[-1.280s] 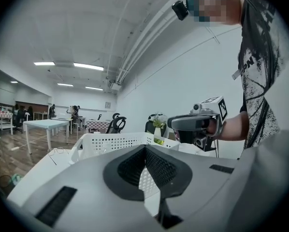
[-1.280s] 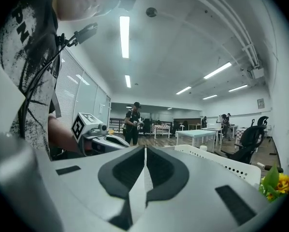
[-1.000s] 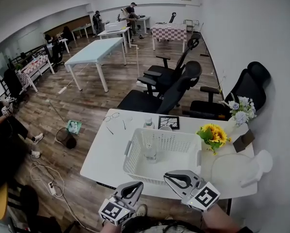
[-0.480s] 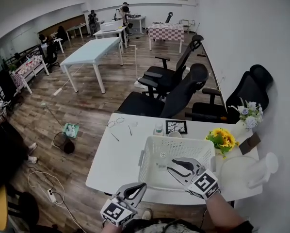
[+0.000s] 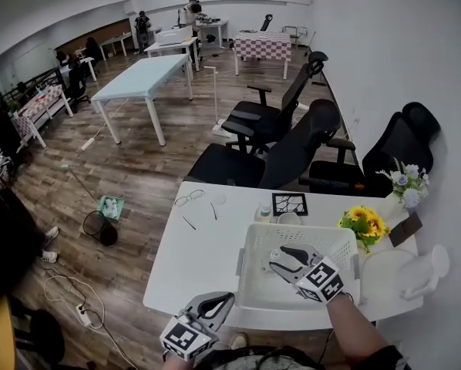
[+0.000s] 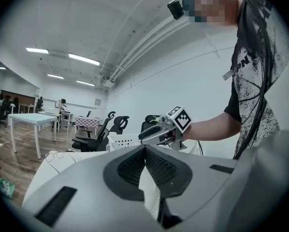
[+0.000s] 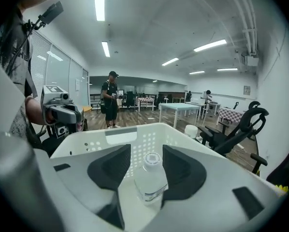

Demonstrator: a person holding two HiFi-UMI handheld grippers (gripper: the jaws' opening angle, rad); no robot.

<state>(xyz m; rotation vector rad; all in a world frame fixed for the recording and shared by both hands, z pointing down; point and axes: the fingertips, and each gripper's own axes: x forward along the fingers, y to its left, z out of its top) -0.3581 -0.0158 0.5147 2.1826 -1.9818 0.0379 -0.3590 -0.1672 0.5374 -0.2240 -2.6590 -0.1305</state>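
Jaws of the left gripper [image 5: 221, 299] pressed together, empty, before the table's [image 5: 192, 260] near edge. Right gripper [image 5: 280, 257], jaws spread either side of an upright clear bottle [image 7: 150, 175], inside the white basket [image 5: 247, 276]; sunflowers [image 5: 365, 222] beyond.

Clear white-capped bottle [image 7: 150, 179], white perforated basket [image 7: 86, 146], black-and-white square markers on my grey left gripper [image 5: 216, 302] and right gripper [image 5: 280, 258].

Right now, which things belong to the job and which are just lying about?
In hand: right gripper, open around the bottle; basket holding the bottle.
Lying about: glasses, sunflowers; left gripper shut, idle.
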